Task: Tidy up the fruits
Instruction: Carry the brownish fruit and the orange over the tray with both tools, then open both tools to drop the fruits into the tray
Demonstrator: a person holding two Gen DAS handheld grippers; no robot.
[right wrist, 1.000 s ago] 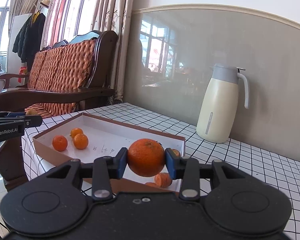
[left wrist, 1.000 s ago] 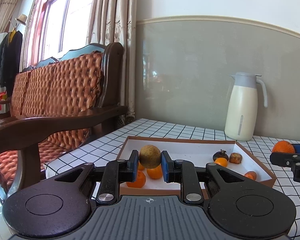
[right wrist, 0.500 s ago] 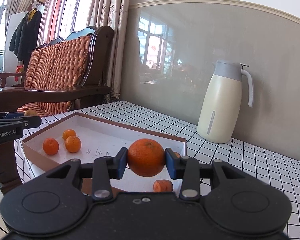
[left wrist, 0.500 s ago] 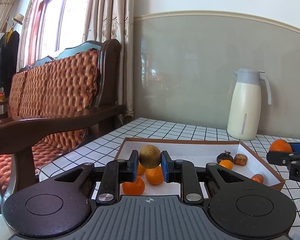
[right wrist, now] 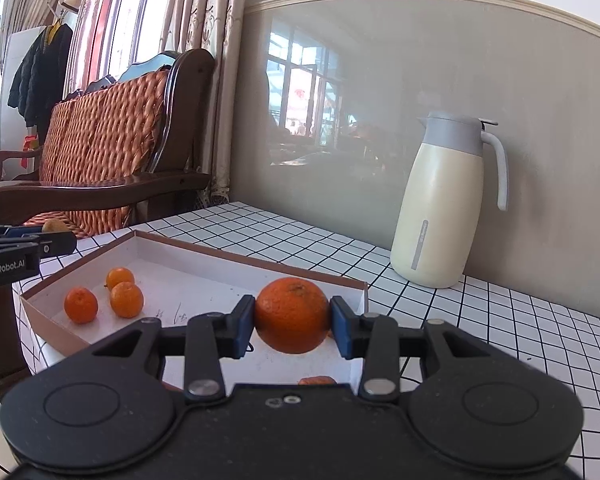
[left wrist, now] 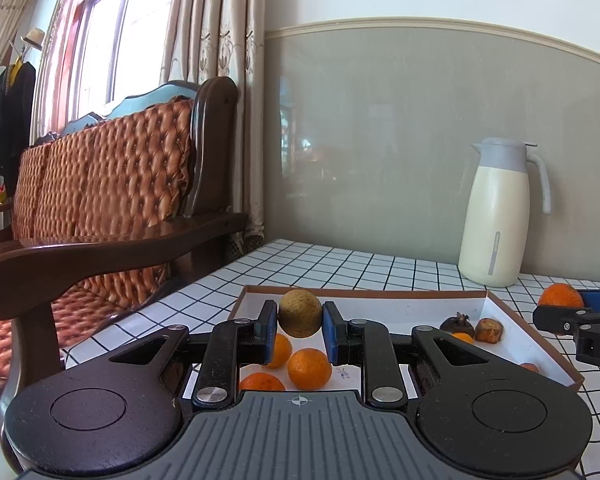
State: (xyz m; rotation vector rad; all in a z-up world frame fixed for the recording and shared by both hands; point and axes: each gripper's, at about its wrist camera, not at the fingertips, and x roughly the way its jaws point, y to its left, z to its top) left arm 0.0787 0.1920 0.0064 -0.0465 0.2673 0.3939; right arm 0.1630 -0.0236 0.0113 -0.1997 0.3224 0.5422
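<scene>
Left claw: closed on a brown fruit, pads pressing its two sides at mid-height. The fruit is round, dull tan-brown and rough-skinned, and is carried above the near left corner of the box.

Right claw: closed on an orange, pads likewise on opposite sides at its widest part. The orange is bright, dimpled, with a small stem scar on top. It hangs over the near right part of the box.

Box: shallow, brown-rimmed, white inside, lying on the checked counter near its left edge. Three small oranges lie grouped at the left end. At the right end are a dark fruit and a brownish piece; other small orange pieces there are partly hidden. A jug stands at the counter's back edge, well apart from the box.

Handling, as judged: both held fruits are round and light. The orange's skin will yield somewhat, so a firm squeeze could bruise it. The brown fruit looks harder and drier, and less likely to slip. A round fruit may roll once released, so it should be set low on the box floor, among its own kind. Holding across the widest part, as now, is the soundest grip.
</scene>
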